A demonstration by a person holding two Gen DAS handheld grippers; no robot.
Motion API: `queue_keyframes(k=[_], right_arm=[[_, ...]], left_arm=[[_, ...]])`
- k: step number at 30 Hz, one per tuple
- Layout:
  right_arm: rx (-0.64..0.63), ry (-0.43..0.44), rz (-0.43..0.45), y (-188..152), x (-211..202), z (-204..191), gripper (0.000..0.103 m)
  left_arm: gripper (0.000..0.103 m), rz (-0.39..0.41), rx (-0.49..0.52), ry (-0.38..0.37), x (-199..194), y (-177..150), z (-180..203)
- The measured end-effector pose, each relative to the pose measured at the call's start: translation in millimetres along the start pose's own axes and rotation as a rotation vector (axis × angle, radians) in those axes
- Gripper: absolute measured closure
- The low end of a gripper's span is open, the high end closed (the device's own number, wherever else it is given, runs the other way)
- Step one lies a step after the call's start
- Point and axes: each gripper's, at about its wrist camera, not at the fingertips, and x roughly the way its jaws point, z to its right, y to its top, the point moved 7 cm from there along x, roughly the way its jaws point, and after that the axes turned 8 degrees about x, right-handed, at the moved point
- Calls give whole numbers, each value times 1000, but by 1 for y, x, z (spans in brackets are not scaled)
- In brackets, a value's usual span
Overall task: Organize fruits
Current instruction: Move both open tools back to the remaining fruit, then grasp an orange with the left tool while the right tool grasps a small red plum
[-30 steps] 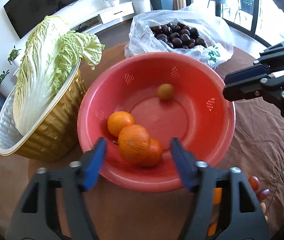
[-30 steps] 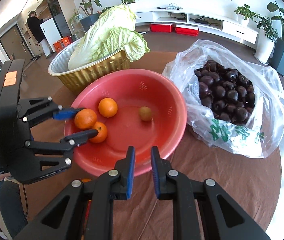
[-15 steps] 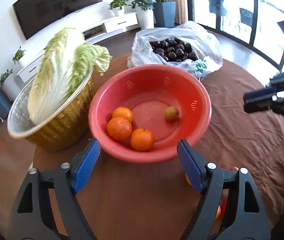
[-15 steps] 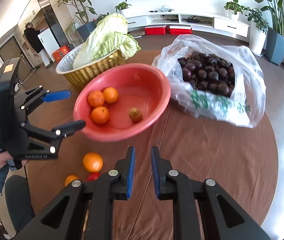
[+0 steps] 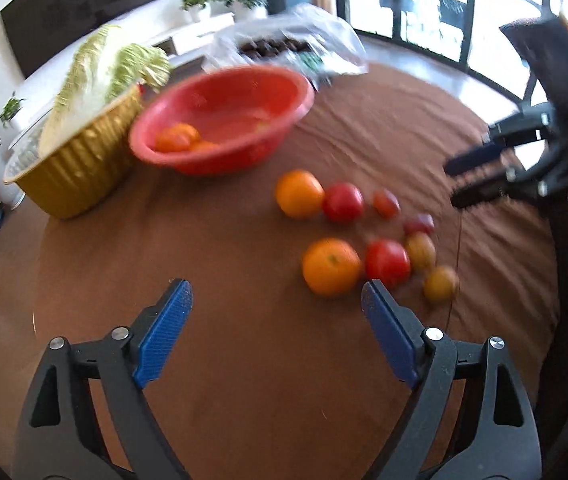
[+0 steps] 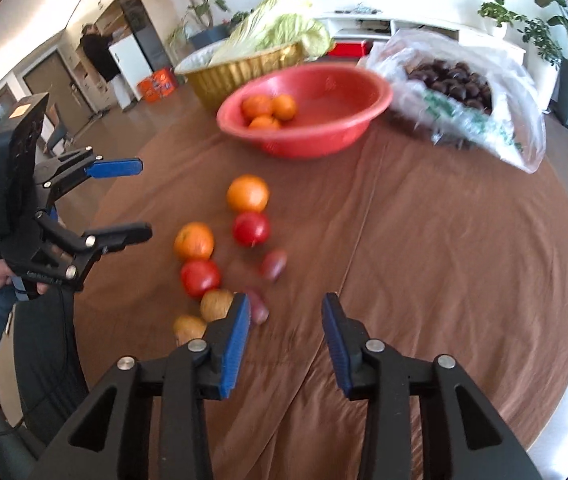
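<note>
A red bowl with oranges in it stands at the far side of the brown-clothed table. Nearer lie loose fruits: two oranges, two red tomatoes and several small brownish and reddish fruits. My left gripper hovers just short of the near orange, jaws opening wide, nothing between them. My right gripper is beside the small fruits, jaws opening, with only cloth between them.
A gold basin holding a napa cabbage stands left of the bowl. A plastic bag of dark round fruits lies to its right. The round table's edge runs near the right gripper. A person stands far back in the room.
Both grippers have pulled back from the bowl toward the near side, bringing the loose fruits into view. The left jaws have spread wider; the right jaws have gone from shut to parted.
</note>
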Motion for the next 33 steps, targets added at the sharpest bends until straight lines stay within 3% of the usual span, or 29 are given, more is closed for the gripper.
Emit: queue_keyframes(k=[10, 19, 30, 33], right_arm=[[-19, 29, -24, 6, 12, -15, 63], [33, 34, -60, 21, 32, -4, 63], [-34, -35, -107, 27, 56, -13, 69], [-51, -53, -111, 26, 59, -15, 72]], left_arm=[[17, -23, 114, -18, 23, -3, 12], [18, -11, 189, -58, 40, 10, 8], [63, 17, 227, -144, 52, 24, 16], [65, 22, 218, -159, 53, 24, 16]])
